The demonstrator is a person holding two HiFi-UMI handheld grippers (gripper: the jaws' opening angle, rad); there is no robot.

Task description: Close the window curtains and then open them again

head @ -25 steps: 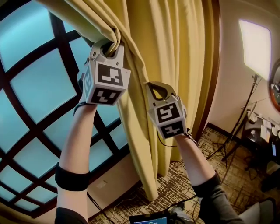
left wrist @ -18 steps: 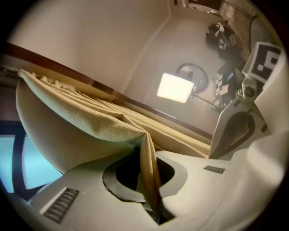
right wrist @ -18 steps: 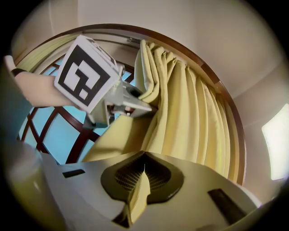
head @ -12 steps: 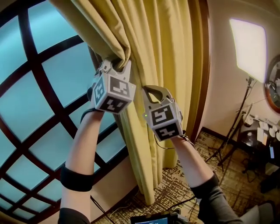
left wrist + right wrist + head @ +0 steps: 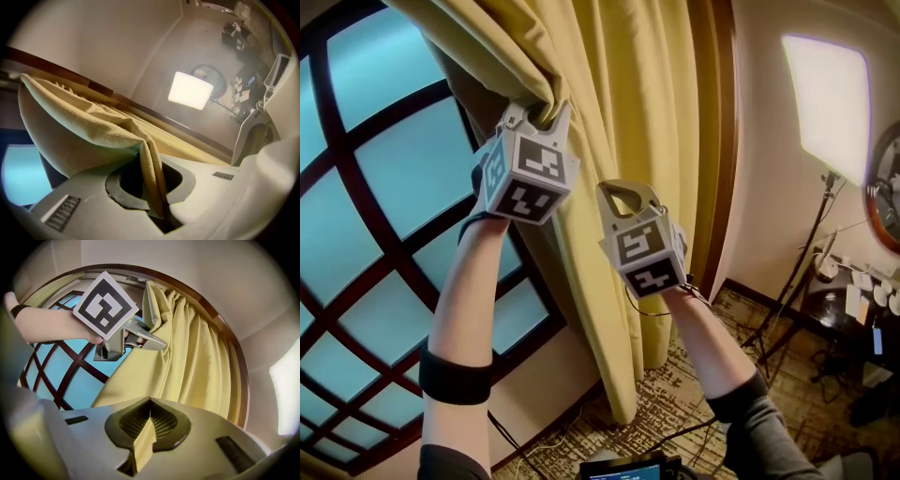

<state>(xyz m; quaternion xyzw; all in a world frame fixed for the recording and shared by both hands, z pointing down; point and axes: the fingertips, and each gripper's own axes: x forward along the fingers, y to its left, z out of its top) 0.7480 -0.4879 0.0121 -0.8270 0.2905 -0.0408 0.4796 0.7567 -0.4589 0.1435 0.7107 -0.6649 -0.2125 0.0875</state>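
The yellow curtain [image 5: 619,103] hangs gathered at the right side of the window [image 5: 384,187], whose blue panes sit in dark wooden bars. My left gripper [image 5: 539,114] is raised high and shut on a fold of the curtain's edge; in the left gripper view the cloth [image 5: 84,126] runs down between the jaws of that gripper [image 5: 157,197]. My right gripper [image 5: 626,192] is lower and to the right, shut on a thin fold of the same curtain [image 5: 197,362], pinched in the right gripper [image 5: 146,430]. The left gripper [image 5: 136,338] also shows in the right gripper view.
A bright light panel [image 5: 830,103] stands on a tripod [image 5: 797,281] at the right wall. A dark table with small items [image 5: 862,300] is beyond it. Patterned carpet [image 5: 675,394] lies below, with a cable along the wall and a screen [image 5: 628,466] at the bottom edge.
Both grippers have carried the curtain's edge to the right, toward the window frame's side. The folds are bunched tighter and more glass shows at the left.
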